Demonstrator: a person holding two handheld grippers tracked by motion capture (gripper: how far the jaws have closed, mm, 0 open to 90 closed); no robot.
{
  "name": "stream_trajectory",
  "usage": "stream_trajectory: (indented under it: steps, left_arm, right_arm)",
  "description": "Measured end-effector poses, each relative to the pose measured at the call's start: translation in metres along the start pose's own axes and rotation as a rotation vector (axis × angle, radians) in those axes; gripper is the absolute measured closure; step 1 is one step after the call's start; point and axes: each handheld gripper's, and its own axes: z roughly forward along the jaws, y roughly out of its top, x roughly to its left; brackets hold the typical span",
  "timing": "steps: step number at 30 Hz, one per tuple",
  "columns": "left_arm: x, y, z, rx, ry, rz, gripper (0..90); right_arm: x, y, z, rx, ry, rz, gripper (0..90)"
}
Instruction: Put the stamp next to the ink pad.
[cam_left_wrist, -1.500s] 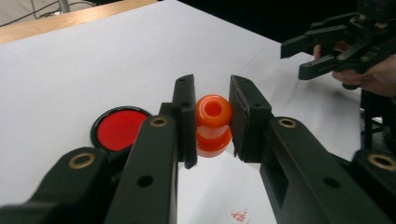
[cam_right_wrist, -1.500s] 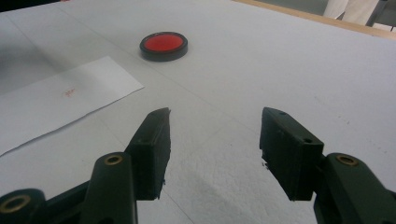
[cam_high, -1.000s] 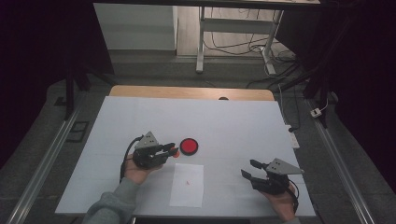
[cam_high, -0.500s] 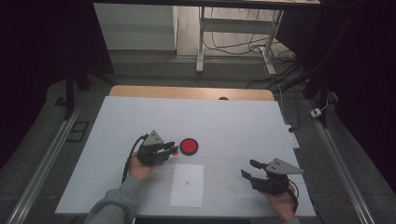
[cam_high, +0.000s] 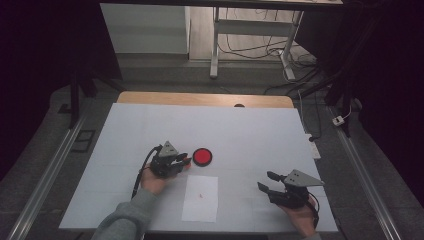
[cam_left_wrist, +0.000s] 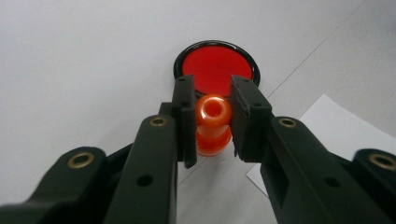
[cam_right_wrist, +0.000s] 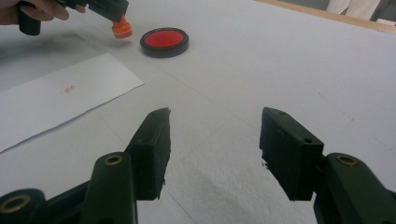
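Two hand-held grippers work over one white tabletop (cam_high: 260, 135): the left hand-held gripper (cam_left_wrist: 212, 114) pinches one orange stamp (cam_left_wrist: 213, 122), while the right hand-held gripper (cam_right_wrist: 215, 149) stands spread and empty. One paper sheet (cam_high: 201, 197) lies between them; one red ink pad (cam_left_wrist: 215, 70) sits just beyond the stamp.

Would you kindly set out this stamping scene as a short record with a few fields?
Left gripper: shut on the orange stamp, held beside the ink pad
Right gripper: open, nothing between its jaws, low over the table near the person's edge
Ink pad: round, red, black rim, lid off, lying on the table
Paper sheet: white, flat, nearer the person than the ink pad, bearing a small red mark
Table: white cover, wooden strip along the far edge
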Motion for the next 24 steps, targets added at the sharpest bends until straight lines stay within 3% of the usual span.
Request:
stream_trajectory:
  steps: [12,24]
  left_arm:
    - [0.0021,-0.0053,0.005,0.033,0.014,0.006,72.5]
    - [0.0008,-0.0074,0.004,0.031,0.017,0.007,72.5]
  right_arm:
    - [-0.0001,0.0001,-0.0002,0.002,-0.002,0.0,42.7]
    - [0.0001,0.0004,-0.0008,0.002,-0.002,-0.001,42.8]
